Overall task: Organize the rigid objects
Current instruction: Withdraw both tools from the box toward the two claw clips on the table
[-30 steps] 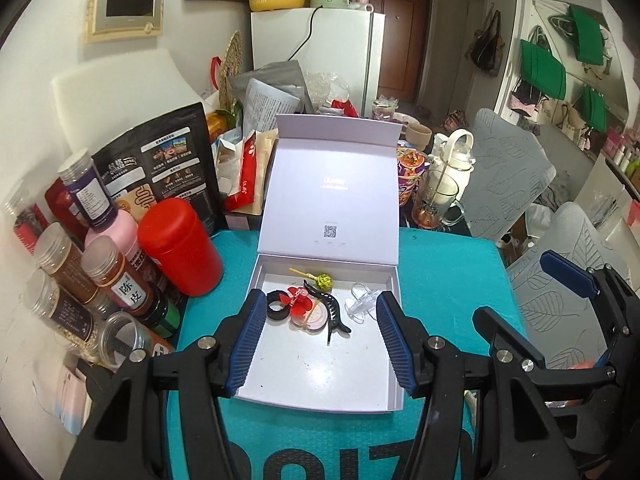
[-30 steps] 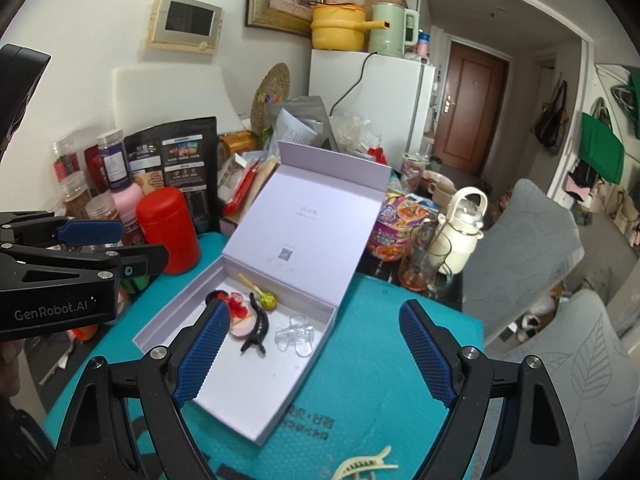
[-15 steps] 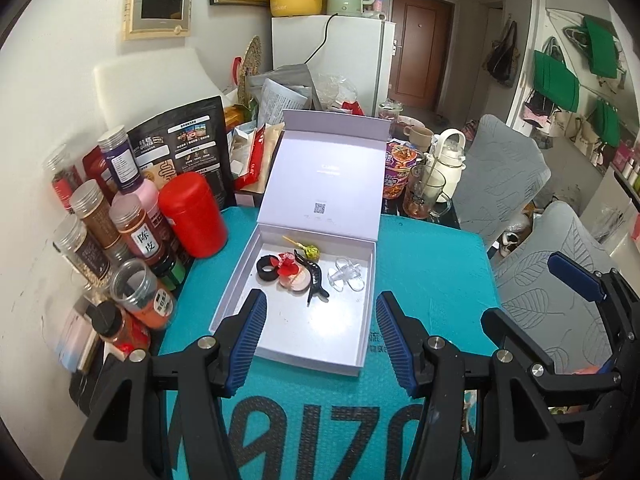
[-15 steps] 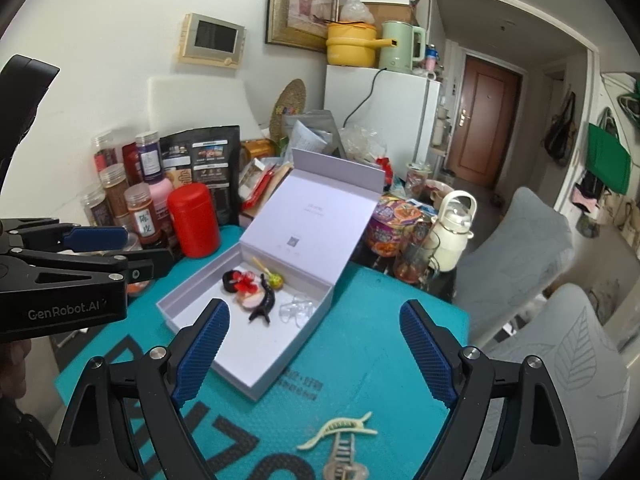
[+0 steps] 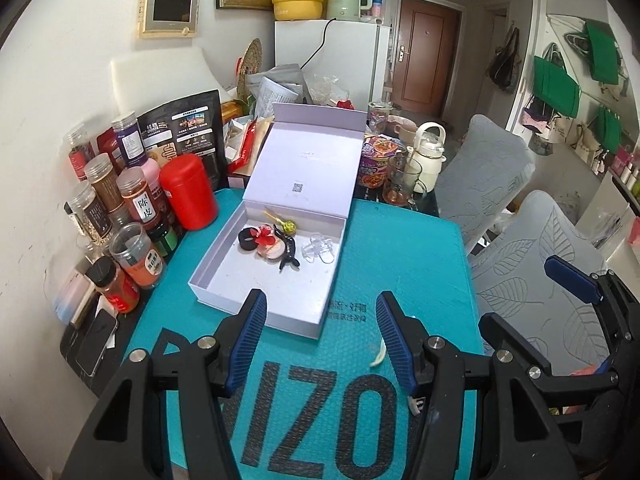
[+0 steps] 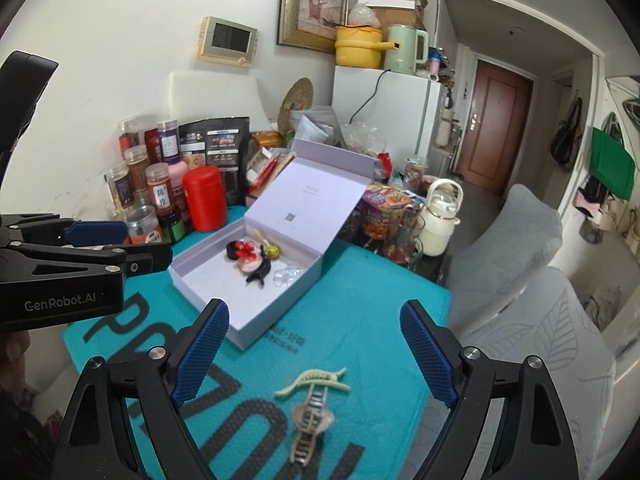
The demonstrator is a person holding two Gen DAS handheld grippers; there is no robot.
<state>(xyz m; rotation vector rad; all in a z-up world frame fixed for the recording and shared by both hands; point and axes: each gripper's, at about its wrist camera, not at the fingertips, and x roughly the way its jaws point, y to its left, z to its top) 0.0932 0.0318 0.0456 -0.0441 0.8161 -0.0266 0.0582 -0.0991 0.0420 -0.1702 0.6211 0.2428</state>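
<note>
An open lilac box (image 5: 224, 292) (image 6: 280, 312) sits on the teal mat, lid raised. Inside lie a black claw clip (image 5: 289, 251) (image 6: 261, 273), a red flower clip (image 5: 264, 237), a clear clip (image 5: 319, 247) and a green-yellow pin (image 5: 287, 225). A pale green claw clip (image 6: 313, 381) and a beige clip (image 6: 311, 420) lie on the mat between my right gripper's fingers. The pale green clip's tip (image 5: 379, 356) shows in the left wrist view. My left gripper (image 5: 320, 340) is open, empty, in front of the box. My right gripper (image 6: 316, 356) is open and empty.
Spice jars (image 5: 132, 208) and a red canister (image 5: 188, 192) crowd the mat's left edge. A phone (image 5: 94, 340) lies at the left. A noodle cup (image 5: 376, 162), glass mug (image 5: 402, 184) and white kettle (image 5: 428, 156) stand behind the box. Grey chairs (image 5: 532, 264) are on the right.
Both grippers have pulled back and up from the box, which now looks smaller and farther. The two clips on the mat have come into the right wrist view.
</note>
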